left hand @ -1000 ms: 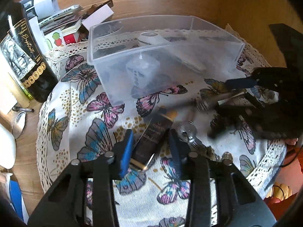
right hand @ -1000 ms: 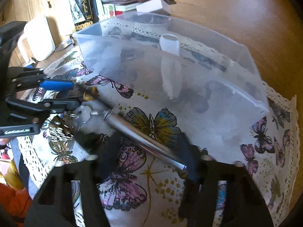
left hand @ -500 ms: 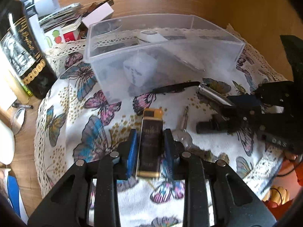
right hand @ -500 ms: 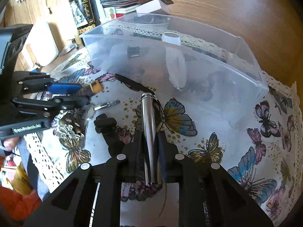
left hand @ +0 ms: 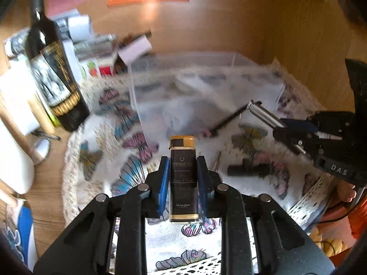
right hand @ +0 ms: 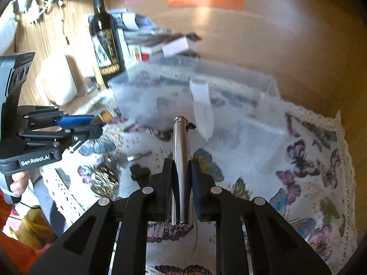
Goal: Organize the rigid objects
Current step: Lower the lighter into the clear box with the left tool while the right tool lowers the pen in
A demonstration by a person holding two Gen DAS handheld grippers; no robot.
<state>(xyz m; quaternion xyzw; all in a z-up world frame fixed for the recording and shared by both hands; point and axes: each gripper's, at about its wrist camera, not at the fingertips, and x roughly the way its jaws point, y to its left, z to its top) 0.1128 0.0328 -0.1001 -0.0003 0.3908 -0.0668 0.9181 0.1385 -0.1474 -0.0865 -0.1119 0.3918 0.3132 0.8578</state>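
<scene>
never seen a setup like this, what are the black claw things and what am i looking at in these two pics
The black claws are hand-held grippers, one in each of a person's hands, with no robot arm. Each carries a fisheye camera looking forward along its jaws, so each picture comes from one gripper. In the left one's view, the left gripper is shut on a dark lighter with a gold top. In the right one's view, the right gripper is shut on a metal tube. Each gripper also shows at the edge of the other's picture. Below lies a butterfly cloth with a clear bin on it; a wine bottle stands on the bin's left.
</scene>
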